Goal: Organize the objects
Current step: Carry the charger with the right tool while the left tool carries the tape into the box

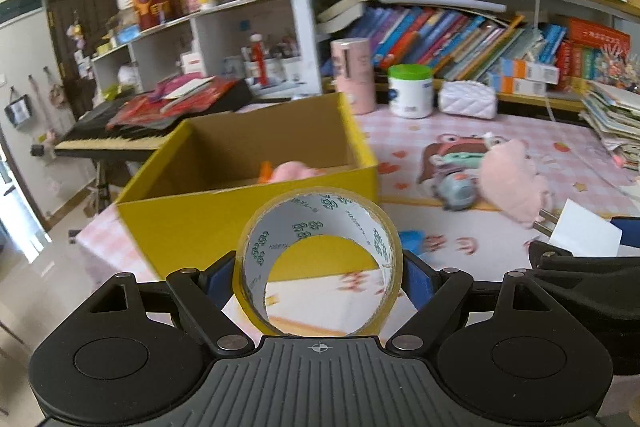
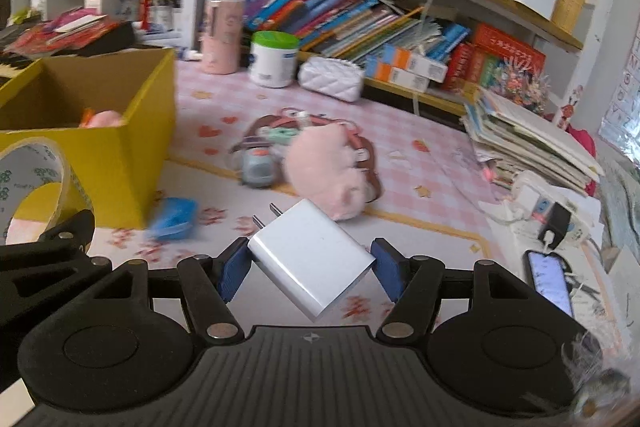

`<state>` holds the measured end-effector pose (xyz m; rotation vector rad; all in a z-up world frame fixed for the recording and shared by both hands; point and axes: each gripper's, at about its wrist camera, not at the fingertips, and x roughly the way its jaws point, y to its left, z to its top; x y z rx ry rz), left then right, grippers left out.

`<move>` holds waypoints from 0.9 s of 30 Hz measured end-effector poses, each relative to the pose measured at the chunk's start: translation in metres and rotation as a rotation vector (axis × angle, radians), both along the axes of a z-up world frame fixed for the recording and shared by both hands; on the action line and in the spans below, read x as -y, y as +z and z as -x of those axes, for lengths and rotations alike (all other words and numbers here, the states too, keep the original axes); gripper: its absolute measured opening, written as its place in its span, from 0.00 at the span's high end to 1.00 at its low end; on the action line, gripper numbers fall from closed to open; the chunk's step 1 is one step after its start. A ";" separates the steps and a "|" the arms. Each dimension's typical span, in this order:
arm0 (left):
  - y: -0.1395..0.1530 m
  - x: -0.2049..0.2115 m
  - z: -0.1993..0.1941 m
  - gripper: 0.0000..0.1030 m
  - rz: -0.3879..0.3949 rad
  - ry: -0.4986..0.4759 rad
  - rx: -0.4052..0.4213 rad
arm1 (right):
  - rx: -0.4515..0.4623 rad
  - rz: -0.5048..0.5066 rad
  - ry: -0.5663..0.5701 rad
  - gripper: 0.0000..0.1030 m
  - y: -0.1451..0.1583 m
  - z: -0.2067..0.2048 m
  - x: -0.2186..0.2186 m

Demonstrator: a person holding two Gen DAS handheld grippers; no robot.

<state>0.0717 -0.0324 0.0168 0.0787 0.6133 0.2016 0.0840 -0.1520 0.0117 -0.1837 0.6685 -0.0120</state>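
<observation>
Two loads are in your grip at once; your left gripper (image 1: pixel 319 269) clamps a tape roll (image 1: pixel 319 259) across its outer rim, light and stiff but slick, so keep the pads square on the sides; your right gripper (image 2: pixel 310 269) pinches a white charger (image 2: pixel 311 259) corner to corner, smooth and liable to twist; the yellow box (image 1: pixel 248 215) sits just ahead, left of both.

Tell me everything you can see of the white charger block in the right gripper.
The white charger block is a smooth, glossy plastic cuboid with rounded edges and two flat metal prongs pointing up-left, away from the camera. It hangs clear of the pink checked tablecloth, turned diagonally between the right gripper fingers; both blue pads press on opposite corners. No cable is attached. Nothing else touches it.
</observation>
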 end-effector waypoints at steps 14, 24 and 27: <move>-0.001 -0.080 0.045 0.19 0.005 0.049 -0.013 | -0.002 0.003 0.066 0.38 -0.002 0.046 -0.086; -0.003 -0.123 0.066 0.19 0.003 0.068 -0.007 | -0.001 -0.012 0.091 0.38 -0.004 0.066 -0.129; 0.000 -0.131 0.070 0.19 0.004 0.075 0.015 | 0.008 -0.023 0.104 0.38 -0.001 0.069 -0.137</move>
